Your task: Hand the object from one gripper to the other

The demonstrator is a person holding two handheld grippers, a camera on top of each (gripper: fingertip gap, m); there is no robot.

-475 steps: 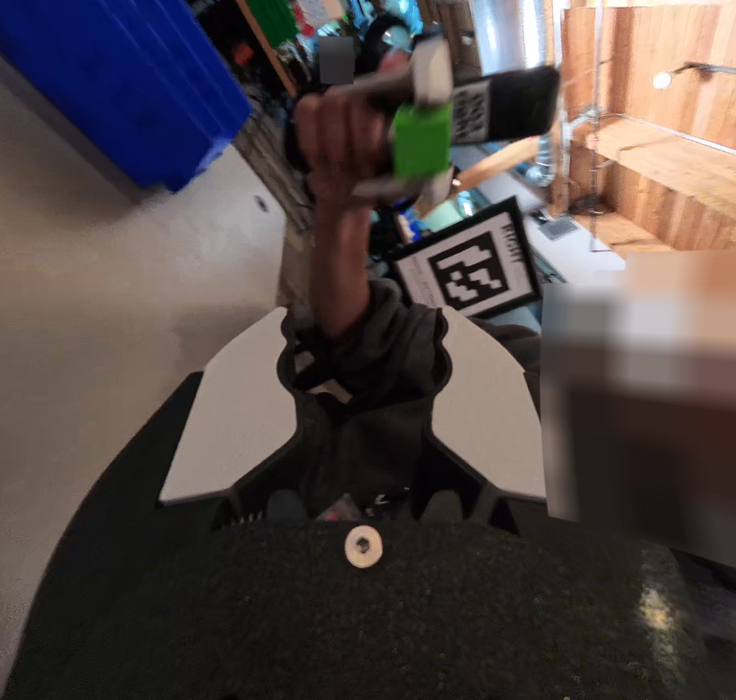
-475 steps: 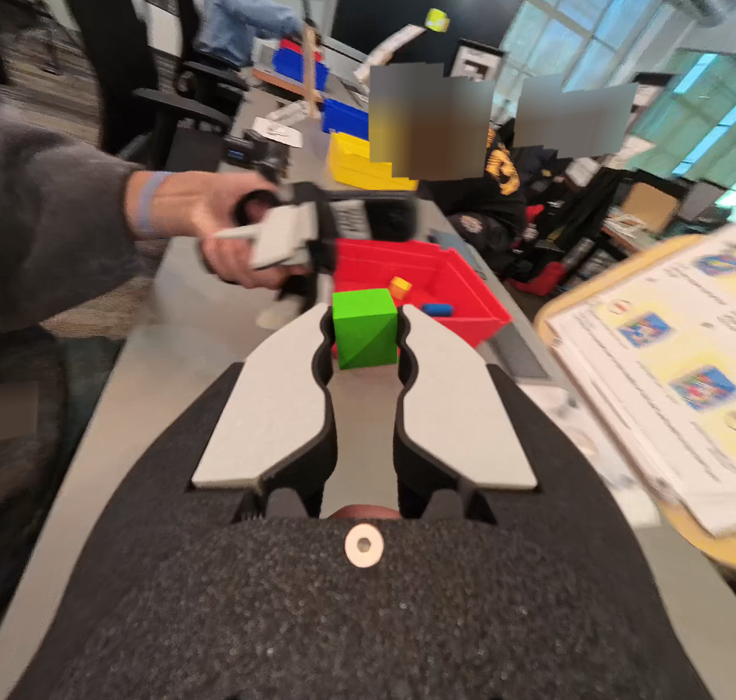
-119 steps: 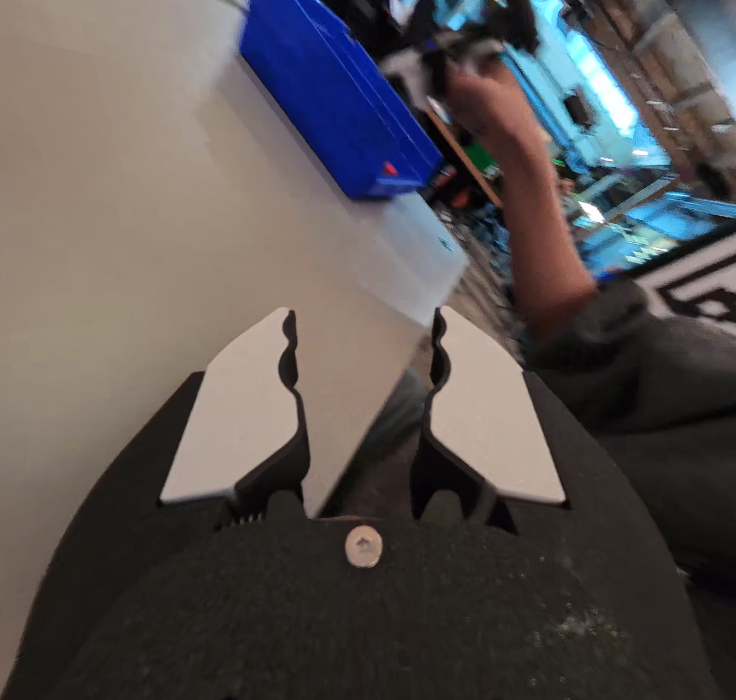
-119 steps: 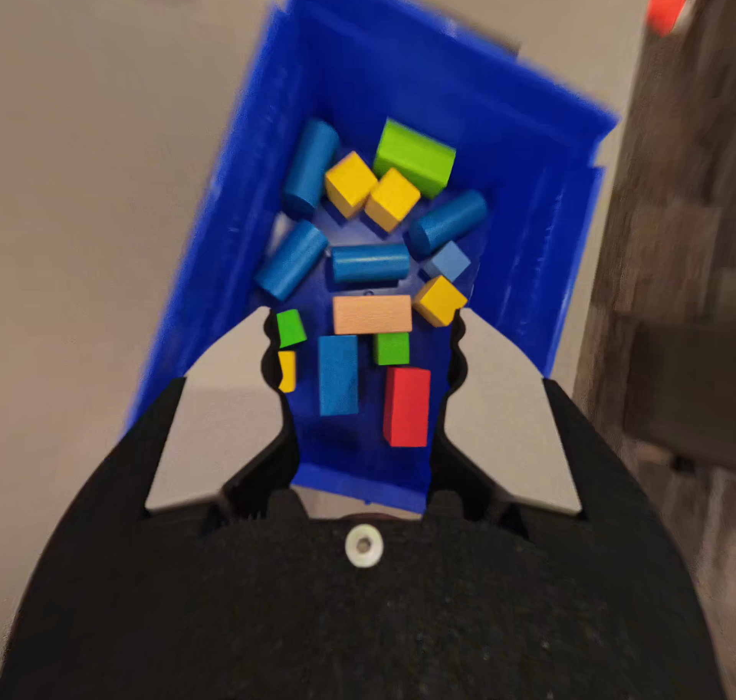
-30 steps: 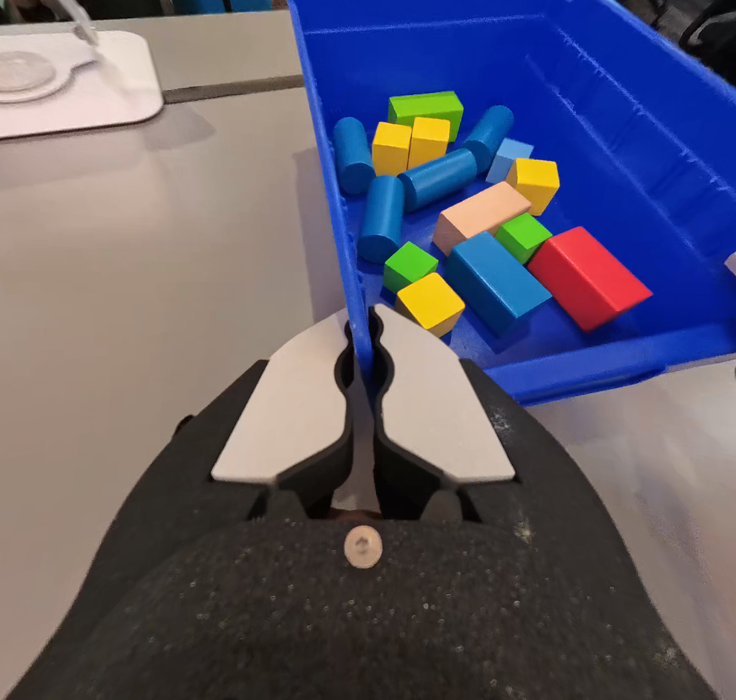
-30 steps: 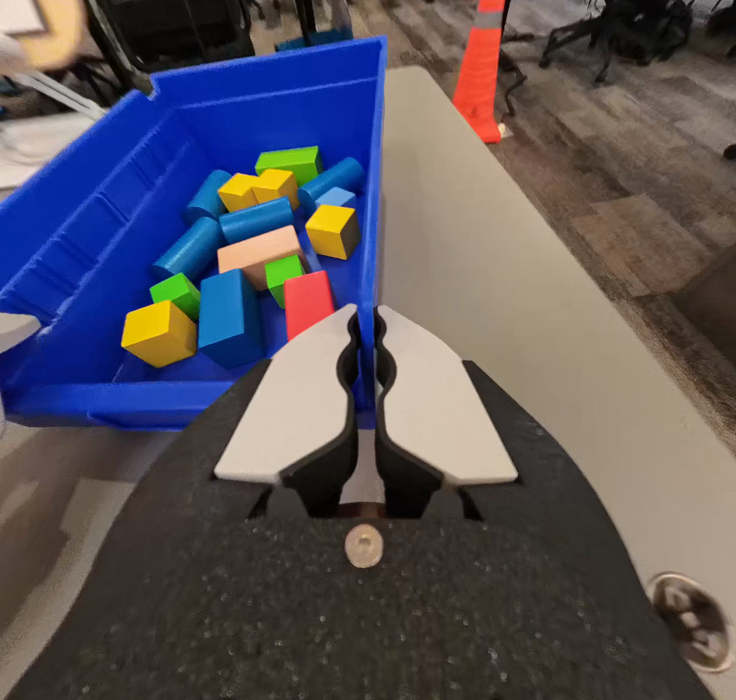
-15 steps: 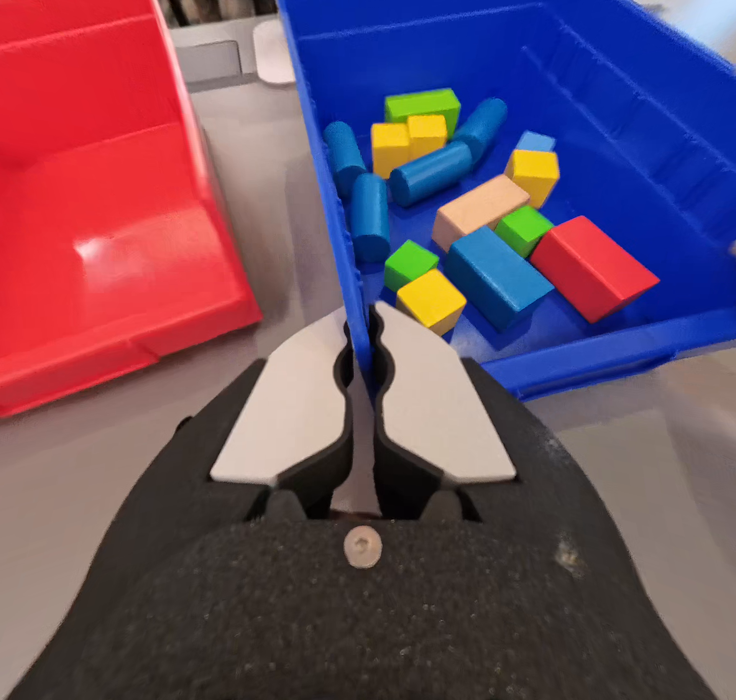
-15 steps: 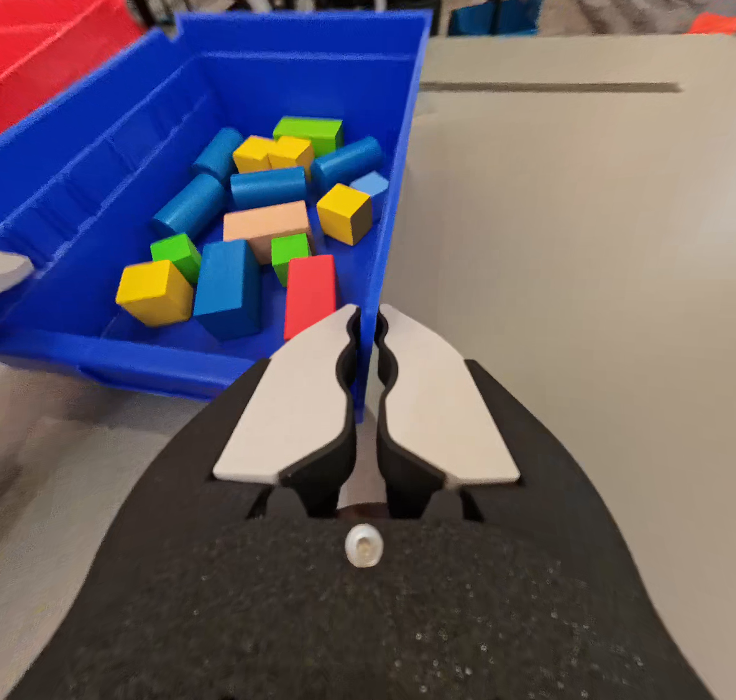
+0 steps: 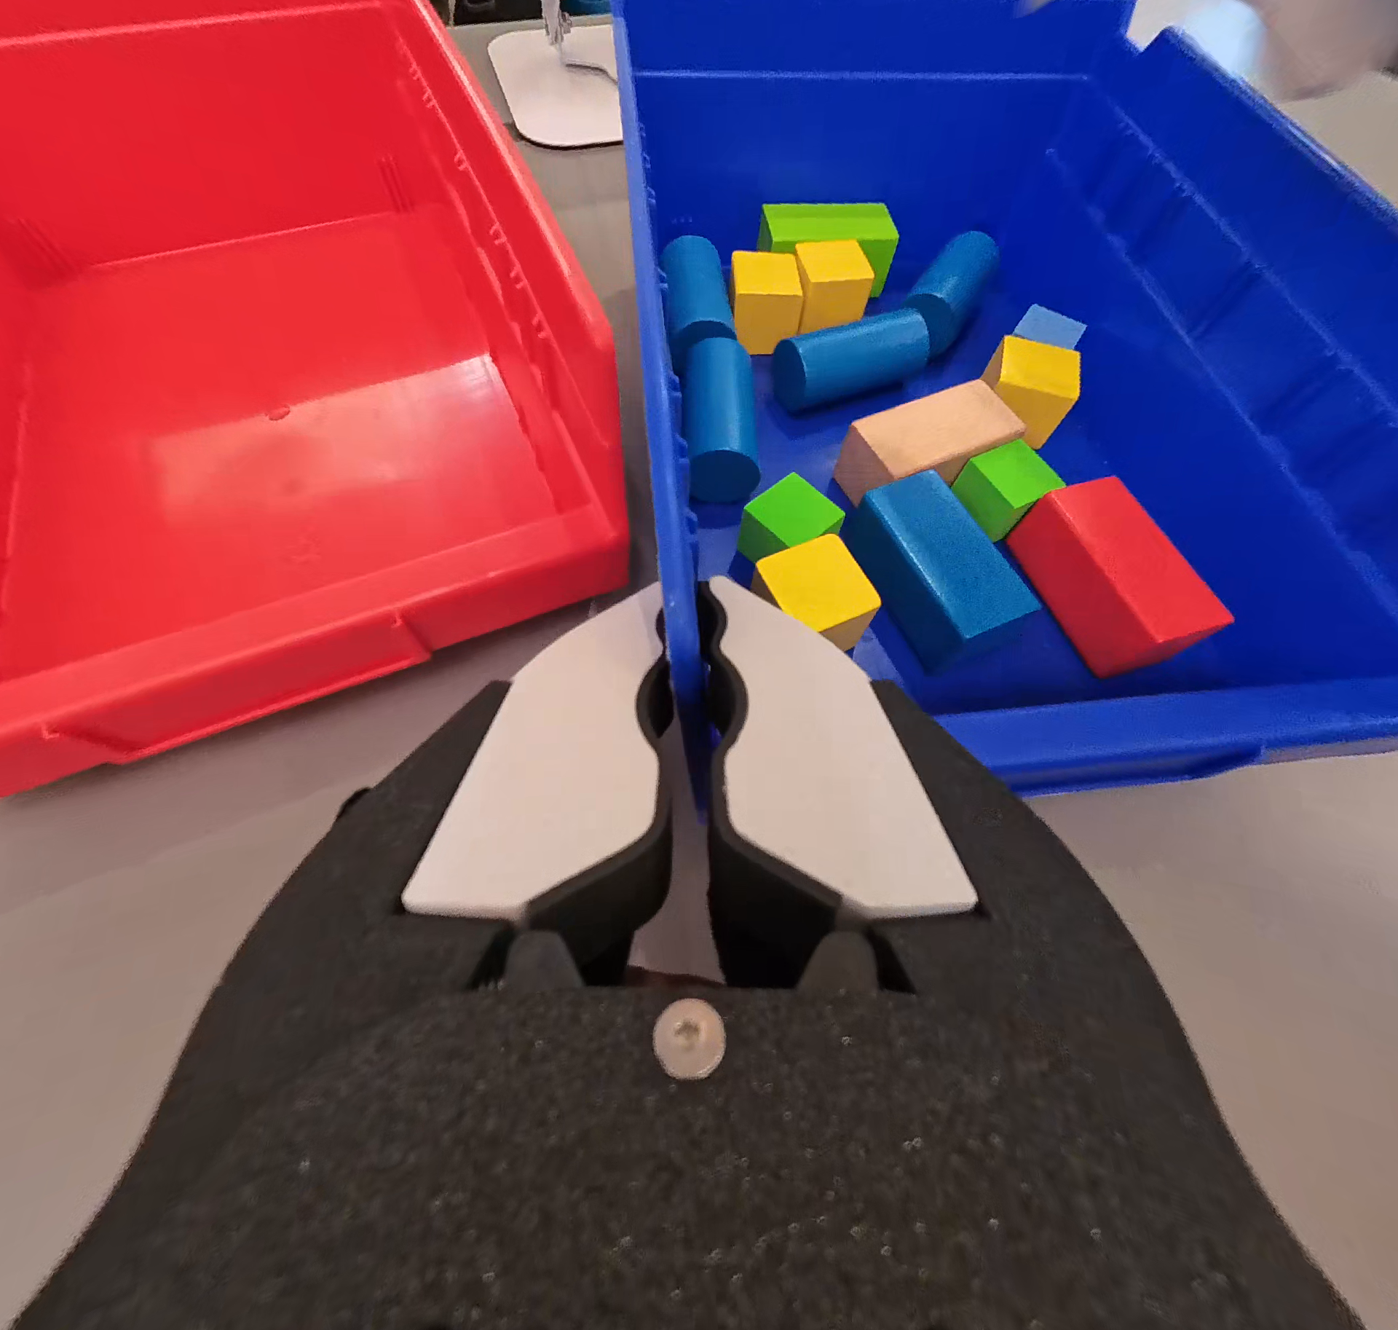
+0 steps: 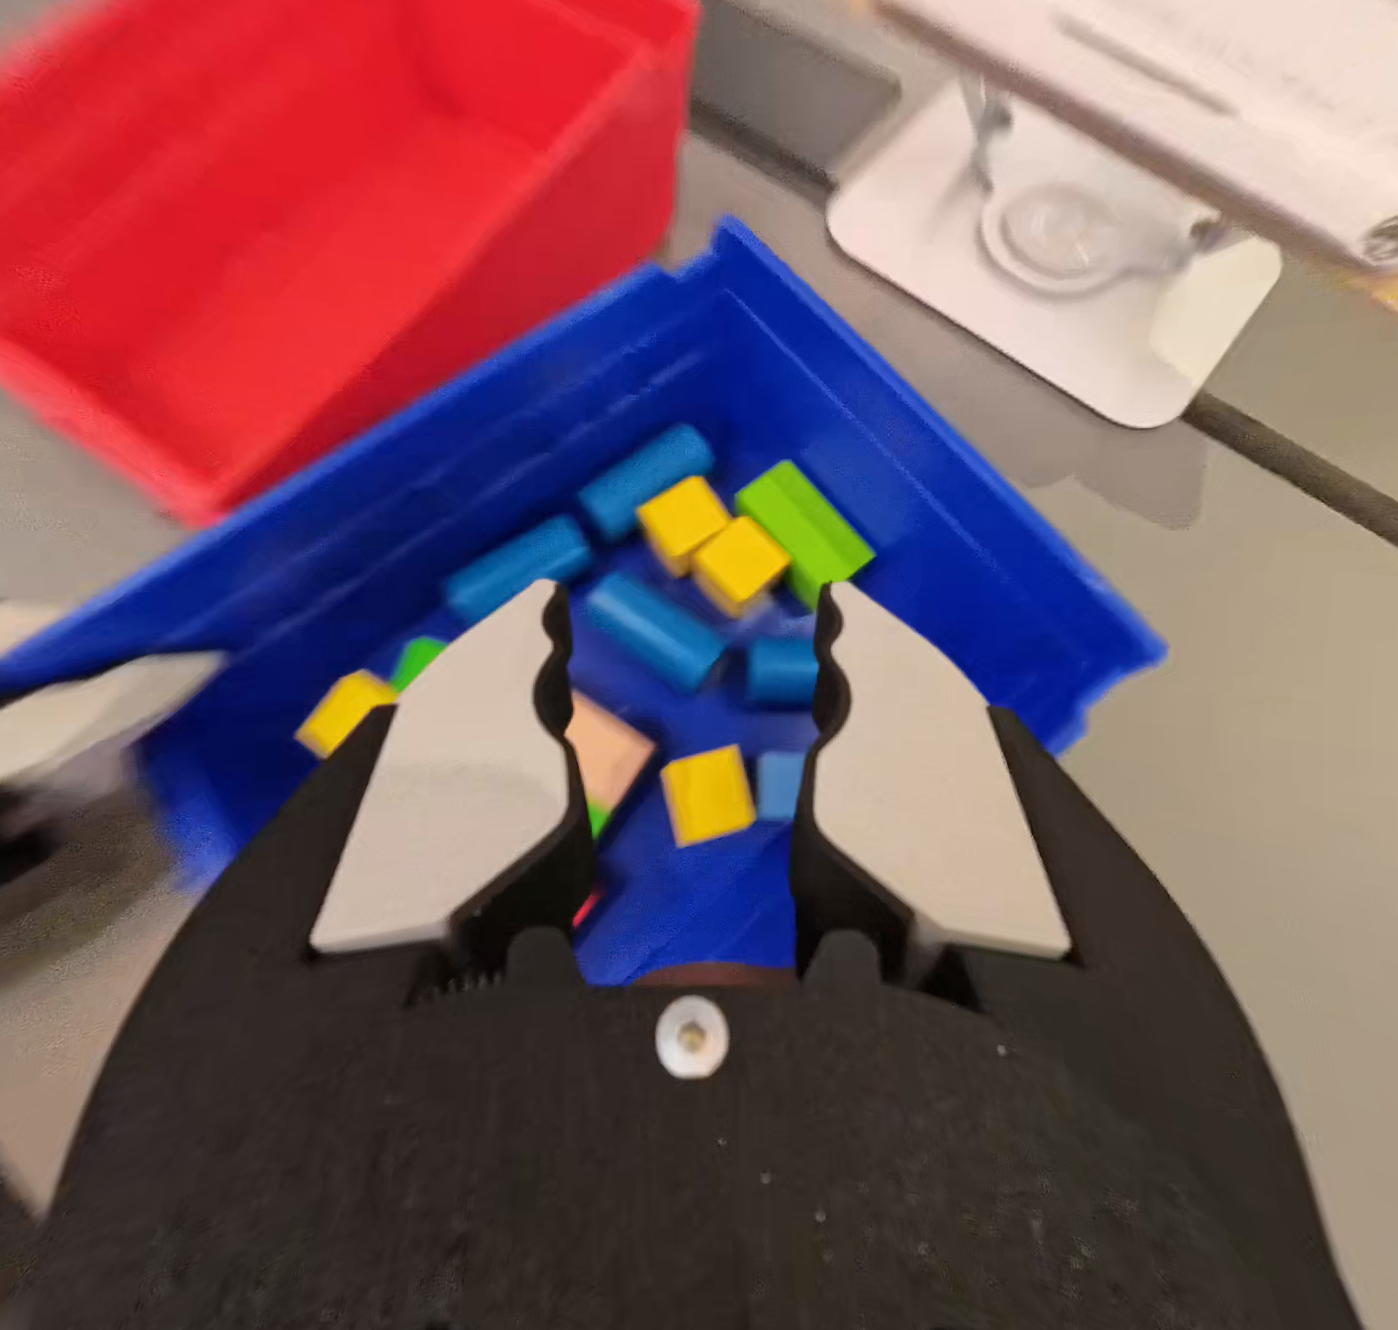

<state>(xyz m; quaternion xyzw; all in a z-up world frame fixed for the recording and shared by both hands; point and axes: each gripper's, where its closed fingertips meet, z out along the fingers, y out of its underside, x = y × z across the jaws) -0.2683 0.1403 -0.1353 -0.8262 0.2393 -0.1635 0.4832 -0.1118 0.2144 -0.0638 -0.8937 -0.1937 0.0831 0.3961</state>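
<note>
Right wrist view has the right gripper (image 10: 688, 597) spread apart above the blocks (image 10: 707, 794) in the blue bin (image 10: 945, 476); the picture is blurred. Pick one loose block below its tips, I judge, and grip its flat faces; the left gripper (image 9: 685, 590) sits nearly together, astride the bin's wall, holding nothing.

Grey tabletop (image 9: 1210, 991), white stand base (image 10: 1059, 295) at its back edge, soft glare

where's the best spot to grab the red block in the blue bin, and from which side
Grip the red block across its two long side faces, near the middle, coming straight down from above. It lies flat on the blue bin floor with its top clear. A green cube touches its far corner, so stay toward the near half. The open right gripper looks best placed.
</note>
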